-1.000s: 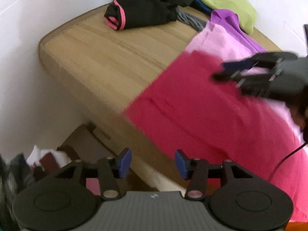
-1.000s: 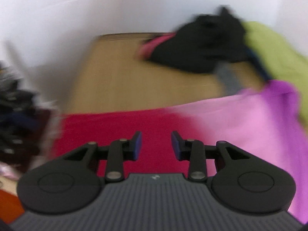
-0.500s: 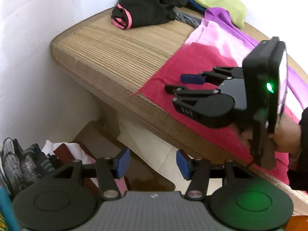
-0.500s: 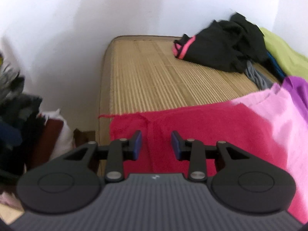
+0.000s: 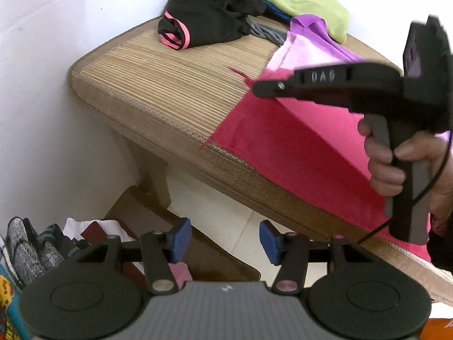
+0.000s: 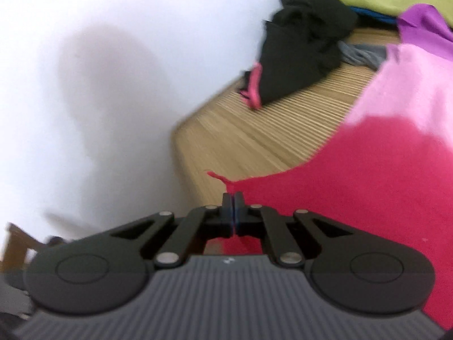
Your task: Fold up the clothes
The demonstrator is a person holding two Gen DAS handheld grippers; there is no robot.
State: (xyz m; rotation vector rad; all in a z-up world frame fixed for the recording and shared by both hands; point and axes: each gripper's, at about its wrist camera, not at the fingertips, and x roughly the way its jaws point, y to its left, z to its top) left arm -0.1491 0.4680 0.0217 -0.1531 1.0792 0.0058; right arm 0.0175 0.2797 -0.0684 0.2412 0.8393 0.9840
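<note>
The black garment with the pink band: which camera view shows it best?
The left wrist view. There the black garment is sharp, bundled on the bed's woven mat, its pink band clearly visible. The right wrist view shows it too, but blurred, with the band only a smear.

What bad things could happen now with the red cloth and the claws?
The right claw pinches only the very corner of the red cloth, so it might slip out. The left claw is open over the floor, holding nothing, so the fold may go crooked. Pulling could also drag the pink cloth lying partly under it.
</note>
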